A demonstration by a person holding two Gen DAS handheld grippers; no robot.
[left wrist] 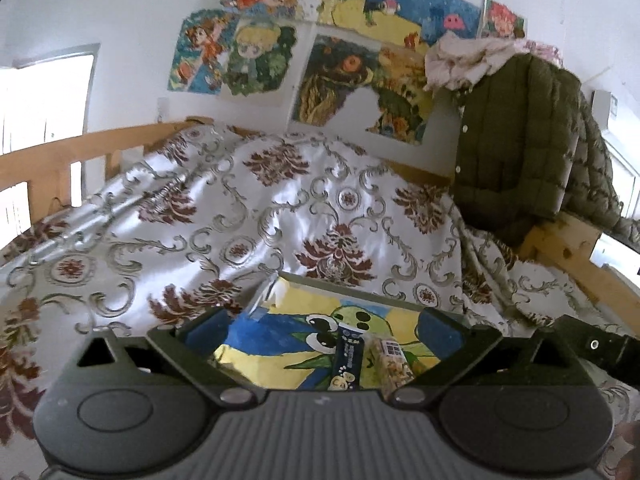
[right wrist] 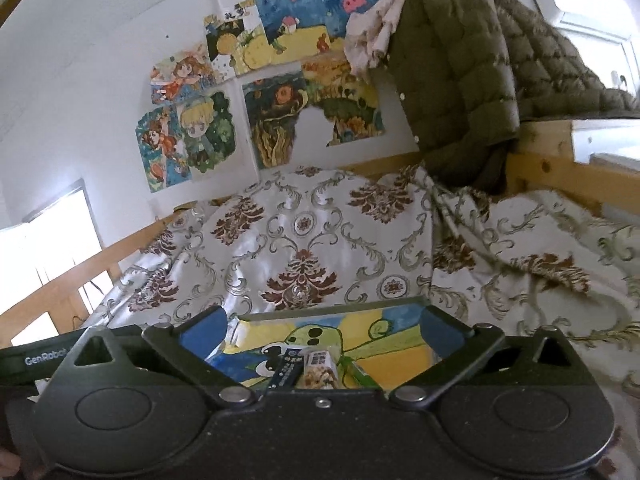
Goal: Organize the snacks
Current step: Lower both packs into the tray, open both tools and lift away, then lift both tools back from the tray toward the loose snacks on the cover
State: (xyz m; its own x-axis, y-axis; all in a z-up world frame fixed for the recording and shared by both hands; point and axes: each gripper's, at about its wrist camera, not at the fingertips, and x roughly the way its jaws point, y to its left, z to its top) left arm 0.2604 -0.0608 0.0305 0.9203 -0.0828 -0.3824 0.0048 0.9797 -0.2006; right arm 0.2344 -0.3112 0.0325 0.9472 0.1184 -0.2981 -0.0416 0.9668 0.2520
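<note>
A dark blue snack packet (left wrist: pixel 347 354) and a nut snack bar (left wrist: pixel 394 360) are seen side by side on a painted tray (left wrist: pixel 280 344), below and between the fingers of the left gripper (left wrist: pixel 322 330), which is spread wide and empty. The right gripper (right wrist: pixel 322 330) is likewise released above them. A patterned bedspread (left wrist: pixel 224 216) is spread beyond.

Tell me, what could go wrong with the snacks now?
Both grippers, left gripper and right gripper, are open and hold nothing. The dark snack bar and the nut bar lie loose on the painted tray, which sits on a soft patterned bedspread, so it might tip and spill them.
</note>
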